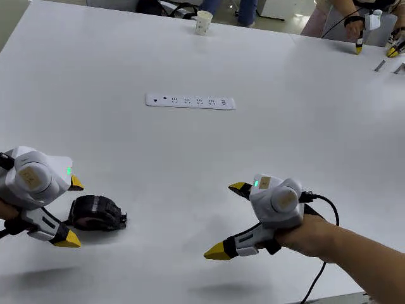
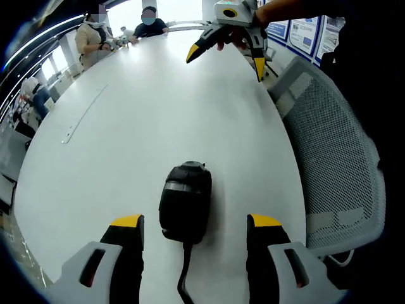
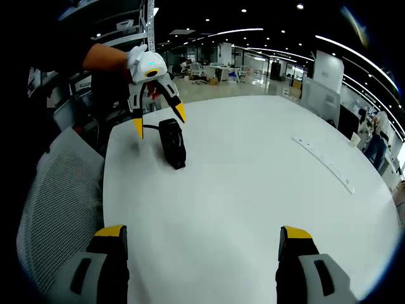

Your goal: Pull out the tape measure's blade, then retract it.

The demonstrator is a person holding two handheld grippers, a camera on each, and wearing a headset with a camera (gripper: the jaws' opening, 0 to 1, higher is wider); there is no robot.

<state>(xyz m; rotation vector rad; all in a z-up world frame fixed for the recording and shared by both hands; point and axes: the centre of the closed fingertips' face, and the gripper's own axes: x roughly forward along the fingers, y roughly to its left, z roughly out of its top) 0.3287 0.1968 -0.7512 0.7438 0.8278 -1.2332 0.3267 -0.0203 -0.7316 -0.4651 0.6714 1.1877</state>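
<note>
Your left tongs (image 1: 72,211) stood apart around the tape measure (image 1: 96,213), not gripping it. Your right tongs (image 1: 228,220), also apart, were well away from it. No blade was out yet.

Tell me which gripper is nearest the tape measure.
The left gripper: the black tape measure lies between its open jaws; the right gripper is well apart.

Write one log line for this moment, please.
left gripper: open around black plastic tape measure | right gripper: open, empty | pull: not begun
</note>
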